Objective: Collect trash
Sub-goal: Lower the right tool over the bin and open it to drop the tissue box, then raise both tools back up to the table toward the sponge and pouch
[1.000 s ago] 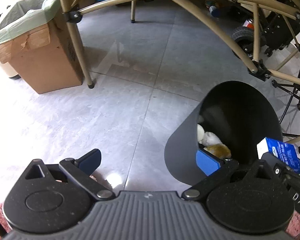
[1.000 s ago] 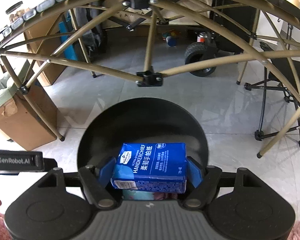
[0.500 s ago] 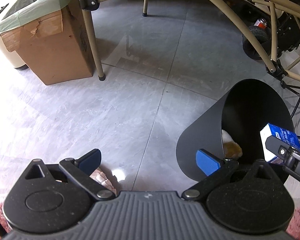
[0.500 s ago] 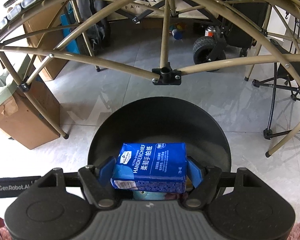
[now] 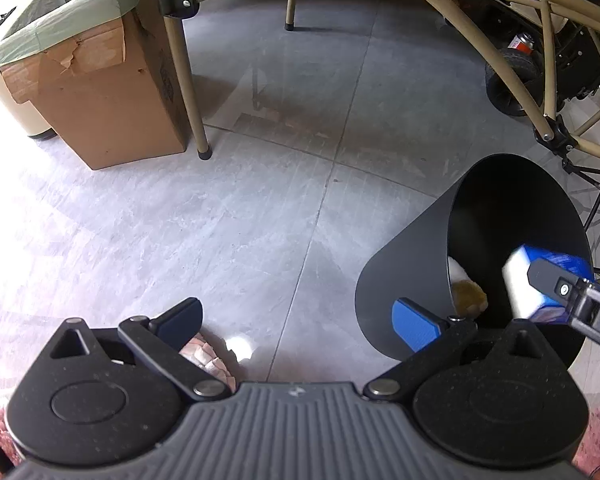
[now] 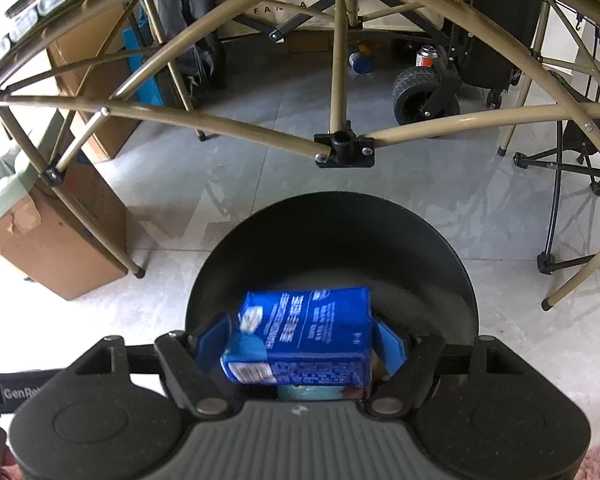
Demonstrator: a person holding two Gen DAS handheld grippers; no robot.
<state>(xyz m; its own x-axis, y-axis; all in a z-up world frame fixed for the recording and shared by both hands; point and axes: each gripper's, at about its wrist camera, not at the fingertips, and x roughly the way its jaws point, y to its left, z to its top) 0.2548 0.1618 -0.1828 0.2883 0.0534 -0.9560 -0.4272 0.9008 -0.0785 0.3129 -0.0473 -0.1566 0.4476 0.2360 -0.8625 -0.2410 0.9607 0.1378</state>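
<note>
I have 2 grippers over the grey tile floor (image 5: 260, 208). My right gripper (image 6: 300, 340) sits above the mouth of 1 black bin (image 6: 332, 240); its jaws have just been opening, and the 1 blue tissue pack (image 6: 304, 340) between them is tilted and blurred, with the pads looking clear of its ends. My left gripper (image 5: 296, 320) has its jaws spread wide on nothing, 1 blue pad just outside the bin's wall. Inside the bin I count 2 lumps, 1 white (image 5: 456, 270) and 1 brownish (image 5: 470, 296). 1 lined cardboard box (image 5: 100, 80) stands well apart.
</note>
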